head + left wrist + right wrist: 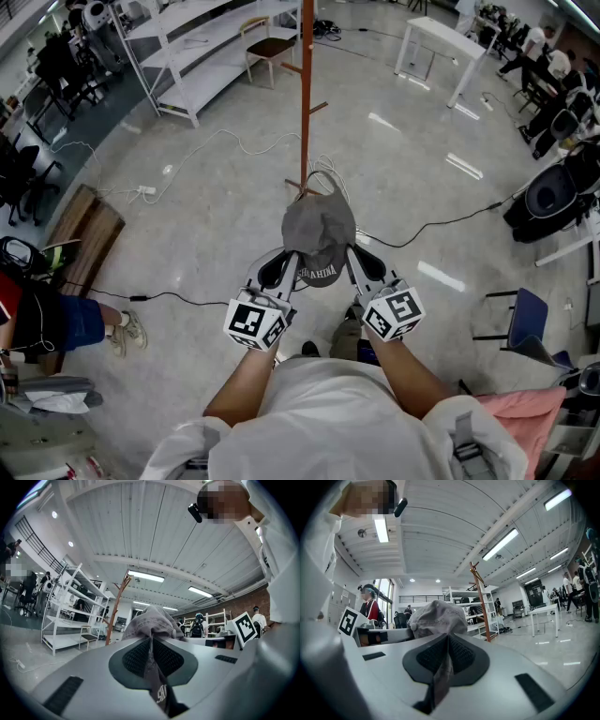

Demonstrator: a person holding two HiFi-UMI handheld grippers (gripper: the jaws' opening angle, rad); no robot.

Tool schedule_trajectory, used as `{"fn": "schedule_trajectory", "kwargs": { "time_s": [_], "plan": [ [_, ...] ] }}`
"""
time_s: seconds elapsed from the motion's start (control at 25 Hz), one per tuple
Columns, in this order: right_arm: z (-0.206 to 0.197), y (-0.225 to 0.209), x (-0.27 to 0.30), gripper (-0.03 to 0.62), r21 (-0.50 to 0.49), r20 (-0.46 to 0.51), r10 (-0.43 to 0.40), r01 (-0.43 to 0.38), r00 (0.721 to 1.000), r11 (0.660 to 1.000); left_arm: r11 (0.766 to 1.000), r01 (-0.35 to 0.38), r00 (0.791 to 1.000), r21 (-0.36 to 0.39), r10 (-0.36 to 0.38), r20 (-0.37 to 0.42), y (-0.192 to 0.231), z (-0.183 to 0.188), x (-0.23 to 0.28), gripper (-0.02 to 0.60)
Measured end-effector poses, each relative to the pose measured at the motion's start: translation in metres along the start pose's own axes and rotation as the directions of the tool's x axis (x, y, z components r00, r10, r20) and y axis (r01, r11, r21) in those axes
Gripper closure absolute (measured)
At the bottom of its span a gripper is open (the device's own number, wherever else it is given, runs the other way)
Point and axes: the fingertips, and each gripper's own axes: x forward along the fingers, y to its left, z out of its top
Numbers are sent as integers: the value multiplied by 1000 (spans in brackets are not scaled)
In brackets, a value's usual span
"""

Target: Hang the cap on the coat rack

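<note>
Straight ahead of the fingers (pixel 274 270) stands the coat rack (pixel 307 103). Its pole is upright and its short pegs (pixel 319 108) stick out to the sides; this is the only obstacle in front. Between the fingers and the pole there is open air above the floor (pixel 216 216), where only cables (pixel 234 145) lie. The cap (pixel 319 225) fills the gap between the left gripper (pixel 292 255) and the right gripper (pixel 349 251). Left of the fingers the white shelf unit (pixel 187 66) is well apart. Right of them the white table (pixel 436 42) is also well apart.
</note>
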Motion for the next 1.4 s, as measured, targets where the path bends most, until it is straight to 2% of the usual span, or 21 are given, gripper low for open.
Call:
{"fn": "schedule_trajectory", "kwargs": {
  "time_s": [0.4, 0.8, 1.04, 1.24, 1.4],
  "plan": [
    [-2, -7, 11, 568, 4, -7, 0, 0, 1000, 1000, 1000, -3, 1000, -9, 3, 0, 10, -5, 9, 546],
    [-15, -6, 10, 566, 31, -45, 50, -49, 998, 998, 999, 10, 1000, -47, -11, -21, 11, -19, 9, 546],
    [-16, -12, 19, 566, 52, -29, 72, -71, 997, 996, 999, 14, 1000, -44, -15, -26, 16, -21, 17, 546],
    [-16, -30, 33, 566, 68, -25, 83, -81, 996, 994, 999, 15, 999, -46, -17, -41, 23, -23, 38, 546],
    [-15, -54, 49, 566, 77, 6, 88, -88, 996, 993, 999, 33, 998, -13, -33, -48, 29, -26, 64, 546]
  ]
}}
